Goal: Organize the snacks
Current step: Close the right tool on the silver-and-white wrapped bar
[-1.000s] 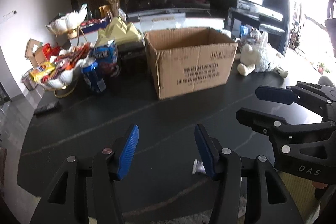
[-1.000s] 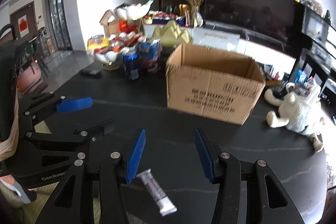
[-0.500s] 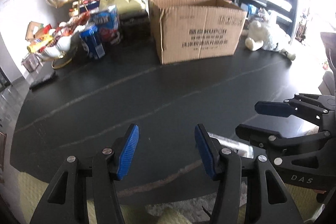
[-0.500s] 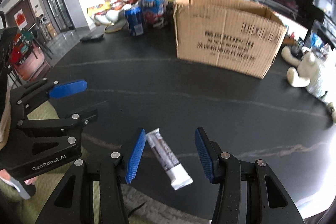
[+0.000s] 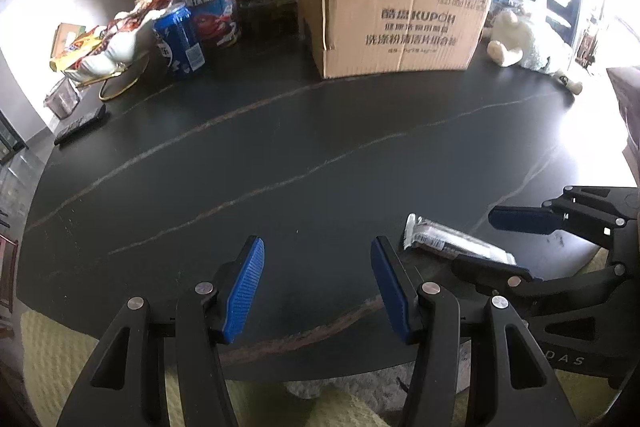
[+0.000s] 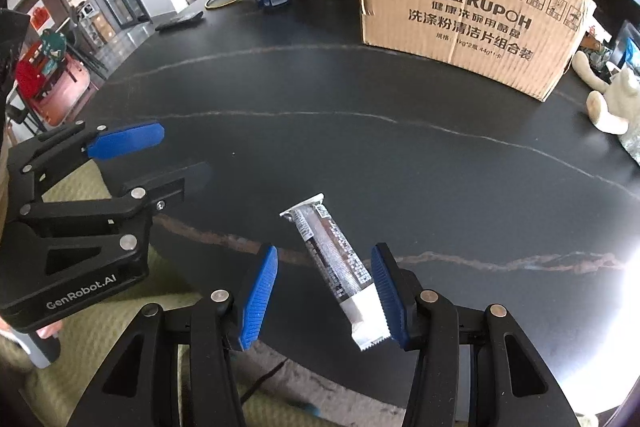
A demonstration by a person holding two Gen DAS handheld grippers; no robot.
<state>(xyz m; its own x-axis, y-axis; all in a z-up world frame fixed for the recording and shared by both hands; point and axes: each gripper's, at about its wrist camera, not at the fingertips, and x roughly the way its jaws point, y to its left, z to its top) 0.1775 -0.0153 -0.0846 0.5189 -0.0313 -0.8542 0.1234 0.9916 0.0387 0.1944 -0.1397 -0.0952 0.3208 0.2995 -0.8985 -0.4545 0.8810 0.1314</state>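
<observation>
A snack bar (image 6: 334,263) in a silver and brown wrapper lies flat on the black table (image 6: 360,131), close to its front edge. My right gripper (image 6: 323,259) hangs open over the bar. The bar shows between the blue pads, nearer the right-hand one, and neither pad presses on it. My left gripper (image 5: 316,251) is open a little to the left, with only bare table between its fingers. From the left wrist view the bar (image 5: 440,241) lies partly behind the right gripper (image 5: 478,241). An open cardboard box (image 5: 400,15) stands at the back.
At the back left stand a blue can (image 5: 180,43), a blue snack carton (image 5: 212,11) and a white tiered dish (image 5: 116,43) holding packets. A dark remote (image 5: 80,125) lies at the left edge. A white plush toy (image 5: 528,43) sits right of the box.
Both grippers have sunk toward the table and tipped further down. The snack bar has come up from the bottom of the right wrist view to between the right fingers. Jaw gaps are unchanged.
</observation>
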